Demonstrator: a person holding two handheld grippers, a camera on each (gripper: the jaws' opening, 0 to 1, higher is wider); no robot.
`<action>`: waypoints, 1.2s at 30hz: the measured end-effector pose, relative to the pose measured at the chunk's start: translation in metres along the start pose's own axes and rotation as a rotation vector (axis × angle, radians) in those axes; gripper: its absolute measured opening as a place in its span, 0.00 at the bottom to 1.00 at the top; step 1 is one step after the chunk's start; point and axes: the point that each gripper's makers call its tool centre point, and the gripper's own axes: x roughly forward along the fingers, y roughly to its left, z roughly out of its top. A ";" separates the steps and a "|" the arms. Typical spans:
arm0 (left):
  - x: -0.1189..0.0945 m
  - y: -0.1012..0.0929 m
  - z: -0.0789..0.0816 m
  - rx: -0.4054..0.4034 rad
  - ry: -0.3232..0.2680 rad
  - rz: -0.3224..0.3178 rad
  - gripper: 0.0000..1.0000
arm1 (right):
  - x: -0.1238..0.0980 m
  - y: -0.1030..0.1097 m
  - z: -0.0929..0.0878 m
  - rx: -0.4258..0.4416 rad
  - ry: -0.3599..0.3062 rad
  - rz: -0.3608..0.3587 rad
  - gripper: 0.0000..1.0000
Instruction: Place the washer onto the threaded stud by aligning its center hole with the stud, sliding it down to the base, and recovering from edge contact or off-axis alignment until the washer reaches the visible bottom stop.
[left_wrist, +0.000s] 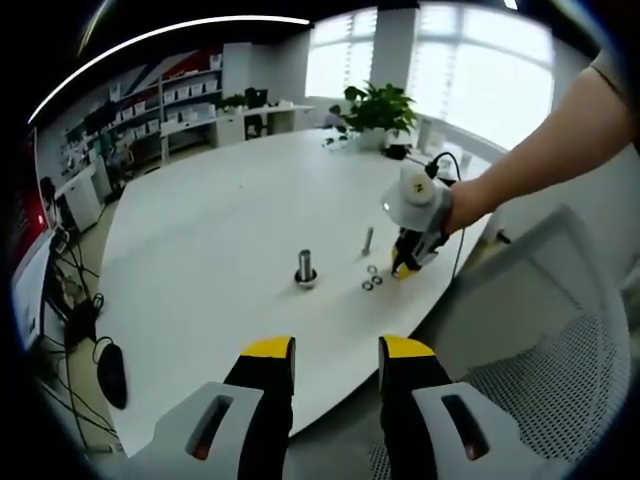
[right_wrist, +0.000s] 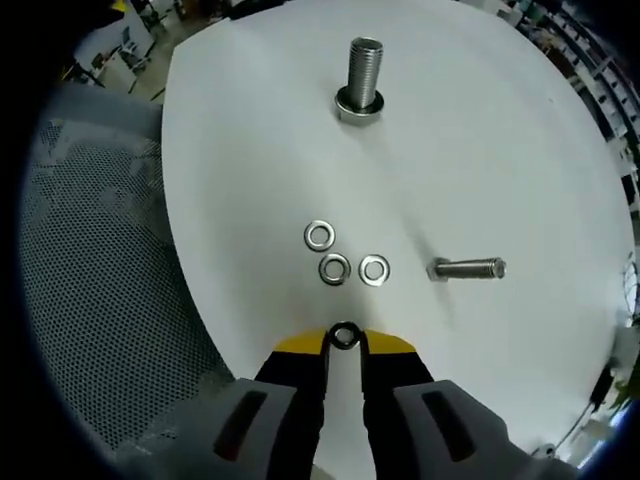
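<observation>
Right hand-held gripper: jaws pinching a washer at the tips, above the worktop edge.
Left hand-held gripper: jaws spread, holding nothing.
Spare washers: three, flat, just ahead.
Loose bolt: lying on its side, near them.
Threaded stud: upright, well beyond.
Handling: carry washer level, centre hole over stud top, then lower.

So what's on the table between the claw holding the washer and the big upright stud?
In the right gripper view, three loose washers lie on the white table between the right claw and the threaded stud; otherwise bare.
</observation>
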 end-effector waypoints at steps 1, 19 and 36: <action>0.000 0.000 0.000 0.000 -0.001 0.001 0.31 | -0.001 0.002 0.001 -0.003 0.002 -0.010 0.13; 0.000 0.000 -0.001 -0.004 0.004 -0.001 0.31 | -0.024 -0.018 0.007 0.101 -0.104 -0.039 0.13; -0.001 0.003 0.001 -0.012 -0.008 0.012 0.31 | -0.058 -0.057 0.028 0.078 -0.176 -0.137 0.13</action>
